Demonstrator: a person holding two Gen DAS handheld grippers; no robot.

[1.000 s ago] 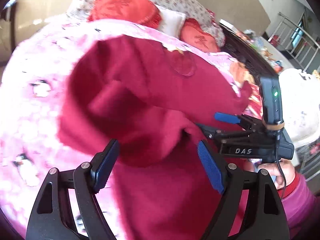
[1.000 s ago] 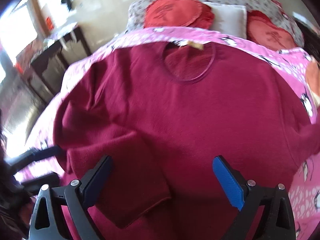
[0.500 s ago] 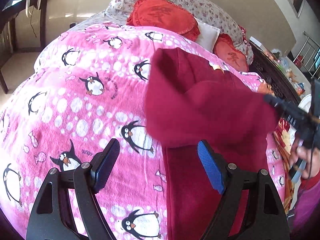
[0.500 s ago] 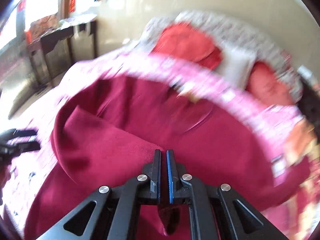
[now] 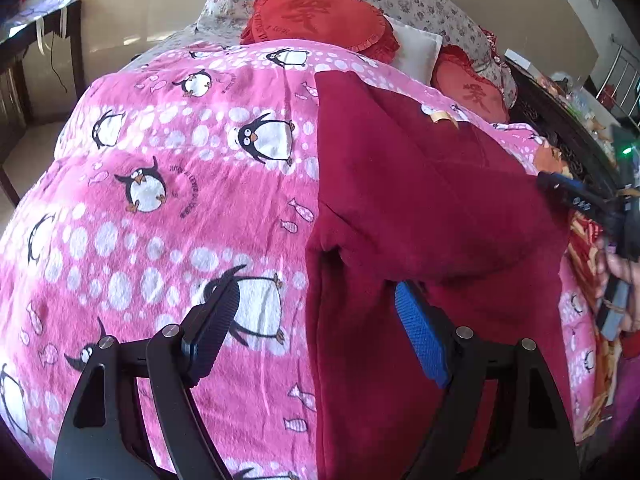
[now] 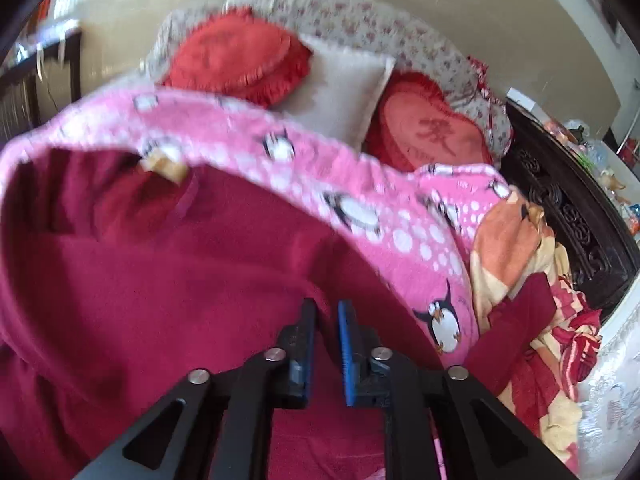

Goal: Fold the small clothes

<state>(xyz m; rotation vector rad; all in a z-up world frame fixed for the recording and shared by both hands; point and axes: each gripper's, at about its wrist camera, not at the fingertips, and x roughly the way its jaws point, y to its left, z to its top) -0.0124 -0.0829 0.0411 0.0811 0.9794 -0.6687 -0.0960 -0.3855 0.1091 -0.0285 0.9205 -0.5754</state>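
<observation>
Left hand-held gripper hangs over the bed with jaws spread wide and nothing between them; the folded left edge of the maroon sweater lies directly under its gap, on the pink penguin blanket. Right hand-held gripper has jaws opening, a narrow gap showing. Sweater fabric lies below and ahead of them; nothing visibly pinched.

Risks, as judged:
- The folded-over flap sits loosely. If the right jaws drag while parting, the fleece may catch on a pad and the fold pulls askew.
- The blanket is plush and uneven, so a crease may slump or roll back open.
- A low grab by the left jaws could take blanket pile together with sweater.
- A maroon sleeve trails right of the right gripper onto the orange patterned blanket; left there, it spoils the fold.

Count: sweaters, one. Hand-held grippers, two. Red round cushions, two. White pillow, one. Blankets, two.
</observation>
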